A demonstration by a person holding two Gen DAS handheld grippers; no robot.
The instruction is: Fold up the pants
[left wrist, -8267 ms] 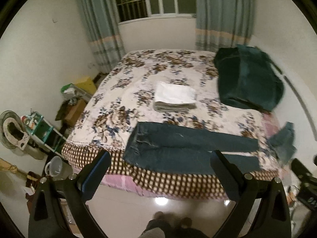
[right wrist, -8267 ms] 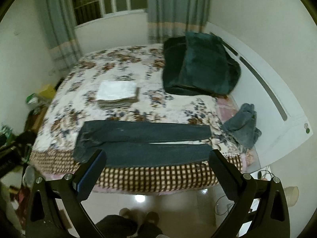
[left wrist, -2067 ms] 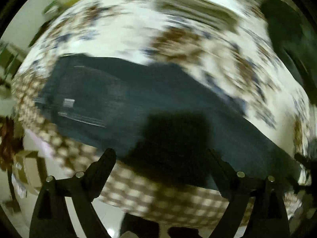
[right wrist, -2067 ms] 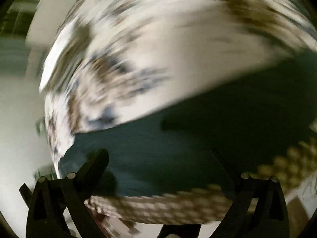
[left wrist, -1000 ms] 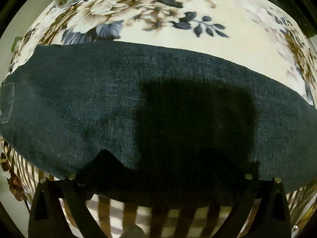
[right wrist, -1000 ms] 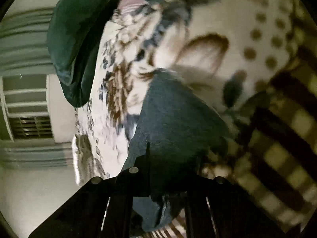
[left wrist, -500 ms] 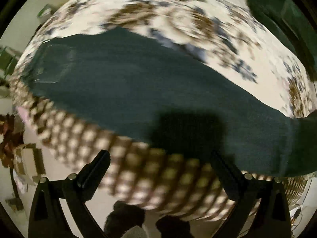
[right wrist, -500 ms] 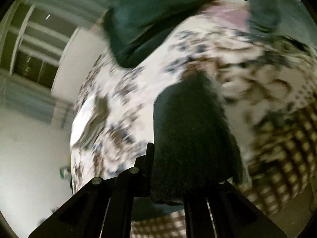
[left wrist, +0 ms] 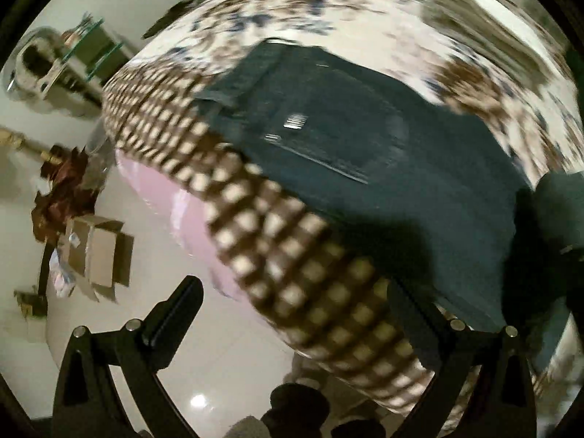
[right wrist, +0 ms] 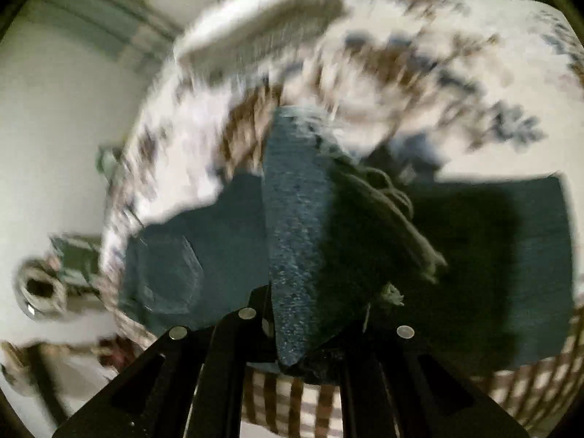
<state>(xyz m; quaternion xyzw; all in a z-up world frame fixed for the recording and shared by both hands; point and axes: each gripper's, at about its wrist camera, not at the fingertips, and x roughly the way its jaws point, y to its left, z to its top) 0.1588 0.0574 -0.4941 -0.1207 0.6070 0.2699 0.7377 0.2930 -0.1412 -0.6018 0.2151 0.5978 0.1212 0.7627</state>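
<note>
Right claw (right wrist: 314, 332) clamped on pants (right wrist: 295, 241) hem, lifted above the waist end lying on the bed (right wrist: 419, 54) edge. Left claw (left wrist: 295, 310) apart, empty, off the bed edge. Judged: lengthwise fold done, cross fold under way; laying down and smoothing left.

Dim, motion-blurred, fisheye-warped, hard dark shadows

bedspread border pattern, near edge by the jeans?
Brown-and-cream checks on the bedspread border, under the jeans. Left wrist view shows it best.
</note>
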